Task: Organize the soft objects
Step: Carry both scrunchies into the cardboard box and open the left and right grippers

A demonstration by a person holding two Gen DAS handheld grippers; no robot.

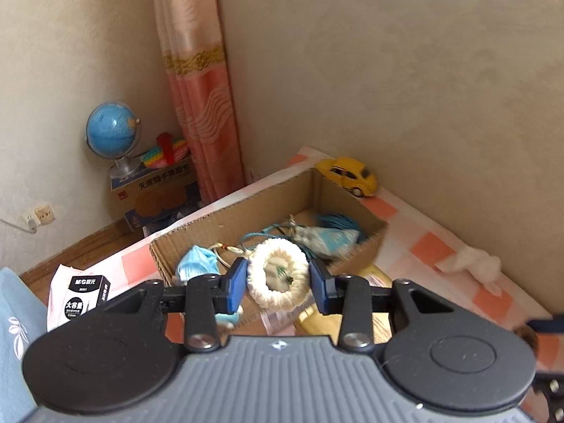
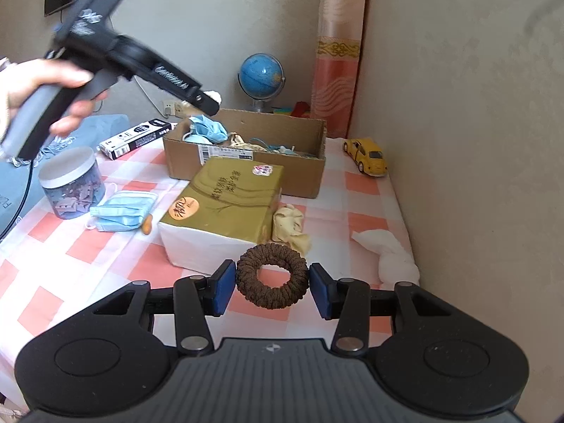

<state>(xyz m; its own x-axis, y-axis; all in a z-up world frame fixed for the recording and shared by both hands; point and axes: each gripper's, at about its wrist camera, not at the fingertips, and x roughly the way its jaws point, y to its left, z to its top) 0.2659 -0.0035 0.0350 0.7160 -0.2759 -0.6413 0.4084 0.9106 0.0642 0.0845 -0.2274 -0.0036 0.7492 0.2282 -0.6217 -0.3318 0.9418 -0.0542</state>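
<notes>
My left gripper (image 1: 277,283) is shut on a cream scrunchie (image 1: 276,275) and holds it in the air over the near edge of the cardboard box (image 1: 246,211); the scrunchie shows white at the gripper's tip in the right wrist view (image 2: 212,97). The box (image 2: 243,172) holds a blue face mask (image 1: 195,264), cords and other soft items. My right gripper (image 2: 272,285) holds its pads on either side of a brown scrunchie (image 2: 271,275) above the checked tablecloth (image 2: 88,246); whether they press it or it lies on the cloth is unclear.
A gold tissue pack (image 2: 225,208) lies in front of the box. A folded blue mask (image 2: 121,209), a clear jar (image 2: 72,183), a beige cloth (image 2: 290,229), a white tissue wad (image 2: 391,250), a yellow toy car (image 2: 368,157) and a black-white carton (image 2: 135,137) lie around.
</notes>
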